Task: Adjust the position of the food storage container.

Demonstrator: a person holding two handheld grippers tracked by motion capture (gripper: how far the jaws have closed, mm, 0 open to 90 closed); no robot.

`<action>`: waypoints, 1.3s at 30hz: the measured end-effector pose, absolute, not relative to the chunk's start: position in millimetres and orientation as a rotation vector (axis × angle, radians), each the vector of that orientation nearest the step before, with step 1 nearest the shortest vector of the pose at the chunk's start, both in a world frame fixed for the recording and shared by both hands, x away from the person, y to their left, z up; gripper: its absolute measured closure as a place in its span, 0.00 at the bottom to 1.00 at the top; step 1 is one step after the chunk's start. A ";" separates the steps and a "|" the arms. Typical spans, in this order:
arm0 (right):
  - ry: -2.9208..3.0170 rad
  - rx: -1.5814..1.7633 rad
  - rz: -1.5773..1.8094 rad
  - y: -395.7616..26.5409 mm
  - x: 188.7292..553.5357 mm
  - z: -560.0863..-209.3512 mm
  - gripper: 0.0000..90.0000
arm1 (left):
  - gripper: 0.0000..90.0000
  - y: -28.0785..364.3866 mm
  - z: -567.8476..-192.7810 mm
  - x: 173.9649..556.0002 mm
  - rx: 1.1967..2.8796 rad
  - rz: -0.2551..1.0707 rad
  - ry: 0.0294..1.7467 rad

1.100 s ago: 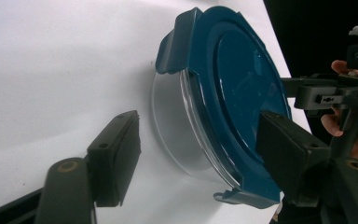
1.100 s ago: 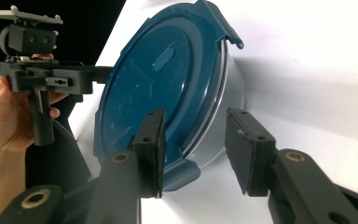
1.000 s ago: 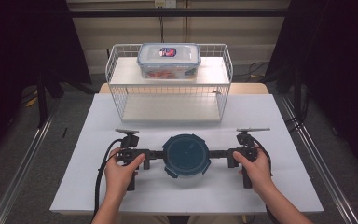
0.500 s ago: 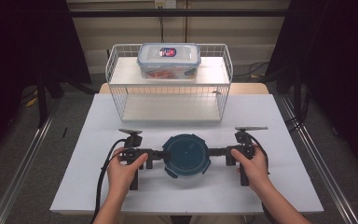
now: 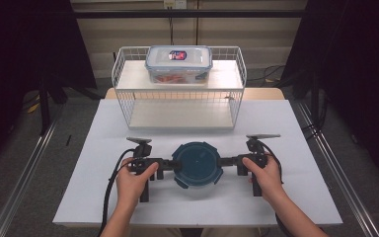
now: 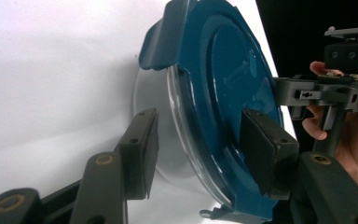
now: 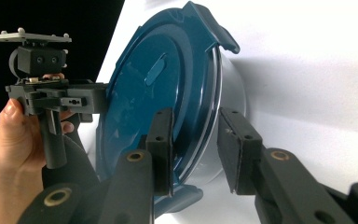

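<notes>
Bench (image 5: 103, 197): white surface carrying everything; the person's hands come in from its near edge.
Wire rack (image 5: 128, 84): white two-level basket at the far side of the bench, well apart from the work.
Rectangular container (image 5: 178, 64): clear box with a blue-edged lid, standing on the wire rack's upper level.
Round container (image 5: 197, 163): clear tub with a dark blue clip-on lid, resting on the bench near its front middle, between the two tools.
Left tool (image 5: 170, 166): jaws apart, straddling the round container's left rim, one jaw over the lid and one beside the clear wall; in the left gripper view neither pad clearly presses.
Right tool (image 5: 225, 161): jaws likewise apart, bracketing the right rim from the opposite side.
Step in hand (judgement): a two-sided grasp of the rim, probably for a lift.
Technique (judgement): seat each rim deep between the pads, clear of the lid's clip tabs (image 6: 154, 37); bring both tools together evenly; keep the tub level, since the smooth clear wall may slip.
</notes>
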State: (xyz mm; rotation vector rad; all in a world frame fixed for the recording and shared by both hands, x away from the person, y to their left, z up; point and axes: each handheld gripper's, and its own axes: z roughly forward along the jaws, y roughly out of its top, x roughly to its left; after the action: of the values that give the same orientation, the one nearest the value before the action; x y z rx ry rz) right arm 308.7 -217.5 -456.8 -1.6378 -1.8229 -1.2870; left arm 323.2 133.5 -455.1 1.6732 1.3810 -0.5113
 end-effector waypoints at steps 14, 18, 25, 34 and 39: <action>-1.781 -1.634 -1.282 -217.3 309.9 -460.5 0.75 | 0.64 139.0 -456.5 319.9 1.596 -0.548 1.421; -1.753 -1.643 -1.280 -217.3 309.9 -461.2 0.75 | 0.75 141.2 -455.0 318.9 1.597 -0.548 1.435; -1.720 -1.651 -1.286 -217.5 309.4 -462.6 0.76 | 0.72 140.0 -456.2 318.2 1.597 -0.536 1.431; -1.698 -1.660 -1.286 -217.8 308.9 -463.1 0.77 | 0.77 142.1 -454.8 317.9 1.569 -0.551 1.461; -1.648 -1.669 -1.283 -220.7 308.7 -464.8 0.79 | 0.78 141.7 -454.8 317.2 1.560 -0.546 1.470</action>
State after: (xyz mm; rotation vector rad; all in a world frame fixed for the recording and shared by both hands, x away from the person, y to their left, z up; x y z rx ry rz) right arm 308.7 -220.7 -464.8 -1.6690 -1.6483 -1.2835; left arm 317.2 141.7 -454.8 1.5600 1.4695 -0.5461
